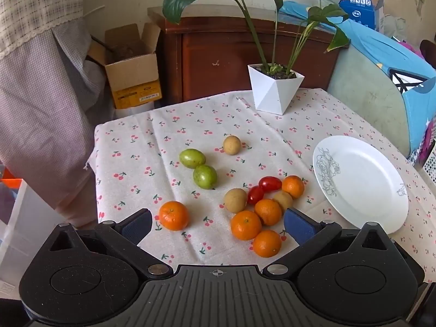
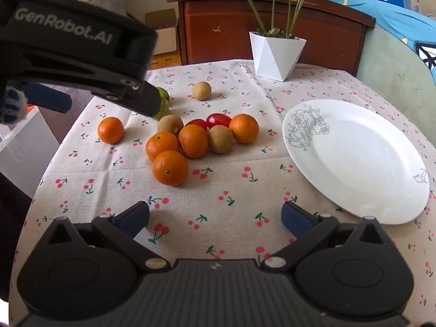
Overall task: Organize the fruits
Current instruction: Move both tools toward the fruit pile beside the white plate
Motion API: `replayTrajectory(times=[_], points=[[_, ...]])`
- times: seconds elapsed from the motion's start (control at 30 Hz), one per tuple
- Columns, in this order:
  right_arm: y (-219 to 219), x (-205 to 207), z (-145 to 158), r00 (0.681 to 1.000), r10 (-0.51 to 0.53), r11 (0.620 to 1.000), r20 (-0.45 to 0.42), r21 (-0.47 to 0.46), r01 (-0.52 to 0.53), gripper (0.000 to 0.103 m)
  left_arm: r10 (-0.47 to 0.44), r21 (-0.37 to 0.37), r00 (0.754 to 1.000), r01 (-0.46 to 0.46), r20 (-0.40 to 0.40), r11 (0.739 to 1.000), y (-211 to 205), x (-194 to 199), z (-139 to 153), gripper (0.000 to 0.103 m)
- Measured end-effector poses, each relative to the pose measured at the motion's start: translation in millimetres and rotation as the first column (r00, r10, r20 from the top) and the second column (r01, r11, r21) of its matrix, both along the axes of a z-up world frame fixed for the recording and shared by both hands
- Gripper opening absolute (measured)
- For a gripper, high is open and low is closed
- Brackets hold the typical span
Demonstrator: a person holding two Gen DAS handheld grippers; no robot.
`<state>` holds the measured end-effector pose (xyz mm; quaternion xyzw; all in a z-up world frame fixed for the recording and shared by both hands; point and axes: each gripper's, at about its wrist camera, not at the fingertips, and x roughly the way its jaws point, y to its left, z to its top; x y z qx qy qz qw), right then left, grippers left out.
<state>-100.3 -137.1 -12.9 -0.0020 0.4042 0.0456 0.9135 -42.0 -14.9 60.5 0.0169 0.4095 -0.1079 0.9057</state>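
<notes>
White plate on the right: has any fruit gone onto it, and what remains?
Done: nothing; the white flower-printed plate is bare. In hand: nothing; the left gripper and right gripper are open and hold nothing. Left: all the fruit, including five oranges and two green fruits, lies on the cherry-print tablecloth.

A cream cloth with red cherry print (image 1: 272,136) covers the desk. The round white plate (image 1: 362,182) bears a grey line-drawn rose; round orange mandarins (image 2: 169,167), oval green fruits (image 1: 192,158), glossy red tomatoes (image 1: 269,183).
</notes>
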Motion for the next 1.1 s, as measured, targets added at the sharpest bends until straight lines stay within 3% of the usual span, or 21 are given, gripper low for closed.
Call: replayTrajectory(times=[0.1,0.33,0.7,0.83,1.1], points=[[-1.5,2.3,5.3,0.999,-0.009,1.000,-0.050,-0.002,0.009,0.102,0.027,0.020,1.000,-0.027,0.001,0.999,5.8,-1.9,2.0,0.103],[-17.3,-1.4,21.3,0.989,-0.140,0.988,-0.053,0.050,0.143,0.102,0.093,0.031,0.996,-0.094,0.012,0.995,18.0,-3.6,9.1,0.103],[-35.0,7.1,46.1,0.955,-0.295,0.955,-0.041,0.019,0.295,0.102,0.181,0.072,0.984,-0.181,0.007,0.981,31.3,-1.9,4.8,0.103],[-36.9,12.1,45.8,0.955,-0.290,0.953,-0.063,0.069,0.294,0.102,0.178,0.091,0.984,-0.177,-0.005,0.980,31.8,-1.6,-1.0,0.103],[-27.2,19.5,45.1,0.957,-0.280,0.958,-0.081,0.036,0.284,0.102,0.167,0.127,0.986,-0.162,-0.024,0.979,29.3,-3.8,-11.2,0.103]])
